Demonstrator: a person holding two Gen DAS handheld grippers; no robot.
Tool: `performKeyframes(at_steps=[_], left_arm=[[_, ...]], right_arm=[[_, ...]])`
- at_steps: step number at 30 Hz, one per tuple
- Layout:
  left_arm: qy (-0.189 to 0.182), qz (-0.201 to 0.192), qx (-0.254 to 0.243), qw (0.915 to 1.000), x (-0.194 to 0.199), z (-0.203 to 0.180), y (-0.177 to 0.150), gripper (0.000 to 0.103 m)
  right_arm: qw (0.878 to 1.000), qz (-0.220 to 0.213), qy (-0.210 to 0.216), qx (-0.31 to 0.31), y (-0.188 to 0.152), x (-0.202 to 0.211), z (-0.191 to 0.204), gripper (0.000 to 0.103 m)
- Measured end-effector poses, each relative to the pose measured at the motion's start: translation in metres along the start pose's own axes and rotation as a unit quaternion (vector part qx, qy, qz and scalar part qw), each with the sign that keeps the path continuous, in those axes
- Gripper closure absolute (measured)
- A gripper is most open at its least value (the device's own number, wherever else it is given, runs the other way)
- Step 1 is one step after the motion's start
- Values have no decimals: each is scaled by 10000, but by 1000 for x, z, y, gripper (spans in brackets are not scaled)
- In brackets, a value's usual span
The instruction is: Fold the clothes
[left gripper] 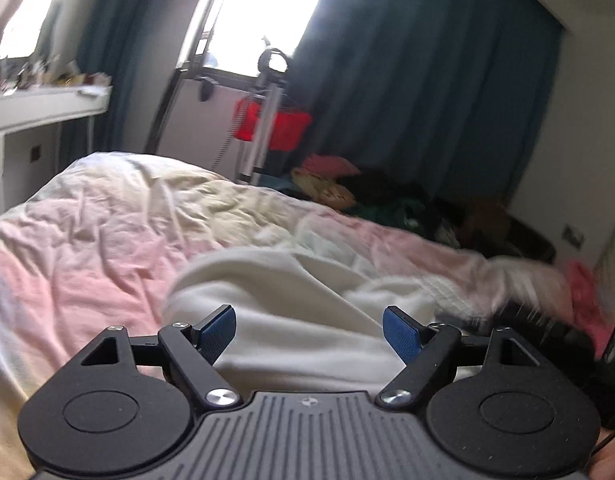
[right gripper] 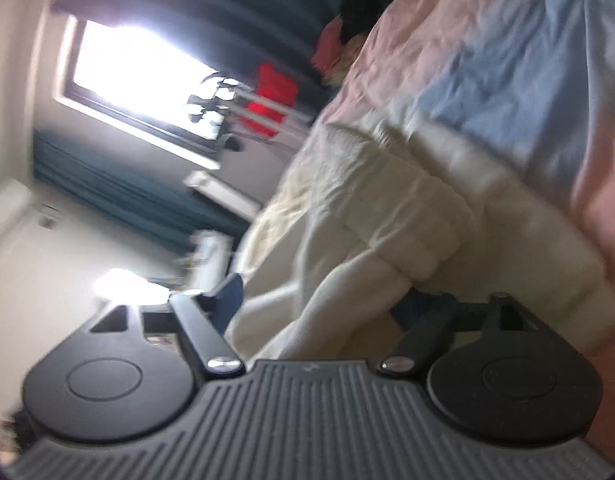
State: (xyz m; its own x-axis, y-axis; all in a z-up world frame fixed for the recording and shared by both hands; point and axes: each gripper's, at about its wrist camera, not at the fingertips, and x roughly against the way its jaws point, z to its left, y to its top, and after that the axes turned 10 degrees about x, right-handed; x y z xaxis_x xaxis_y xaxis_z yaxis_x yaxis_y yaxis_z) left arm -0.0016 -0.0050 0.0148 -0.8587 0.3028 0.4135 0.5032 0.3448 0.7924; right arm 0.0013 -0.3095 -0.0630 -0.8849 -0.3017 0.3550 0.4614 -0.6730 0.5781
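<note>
A white fleecy garment (left gripper: 291, 288) lies bunched on the bed, whose cover (left gripper: 91, 224) is pastel pink and cream. My left gripper (left gripper: 309, 332) hovers just above the garment's near part, open wide, with nothing between its blue pads (left gripper: 217, 330). At the right edge of that view, part of a black gripper (left gripper: 547, 324) shows as a blur. The right wrist view is tilted and blurred. In it my right gripper (right gripper: 325, 302) is open, and the white garment (right gripper: 387, 220) lies between the fingers and drapes over the right one, partly hiding it.
A white dressing table (left gripper: 47, 108) stands at the far left. Beyond the bed are a rack with a red basket (left gripper: 275, 124), a heap of coloured clothes (left gripper: 347, 188), dark teal curtains (left gripper: 427, 100) and a bright window (left gripper: 267, 12).
</note>
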Motion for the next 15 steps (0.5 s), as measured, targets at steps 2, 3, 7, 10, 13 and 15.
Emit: performKeyframes(at_steps=[2,3,7,10,13,15], left_arm=[[19,19,189,9998,-1,9,7,21],[28,28,284,9996,-1,14,11,21],[65,65,660,9978,-2,32,26,21],[68,106,763,9970,-3,38,28,21],[157,165,831,9963,-9,44,27,21],[218,261,886,9955,-15,48,26,20]], right_arm=[[9965,-56,-557,626,3,-6,12,82],[9925,-57,-767,951,4,-9,18,85],[9662,-506,-1025,2309,9,1,60,91],[9491,-1046,-1132,2748,20,14,79,91],[9525,-1031,-1415,2491,32,19,64,91],[9650,-547,-1462,2107,34,14,38,89]])
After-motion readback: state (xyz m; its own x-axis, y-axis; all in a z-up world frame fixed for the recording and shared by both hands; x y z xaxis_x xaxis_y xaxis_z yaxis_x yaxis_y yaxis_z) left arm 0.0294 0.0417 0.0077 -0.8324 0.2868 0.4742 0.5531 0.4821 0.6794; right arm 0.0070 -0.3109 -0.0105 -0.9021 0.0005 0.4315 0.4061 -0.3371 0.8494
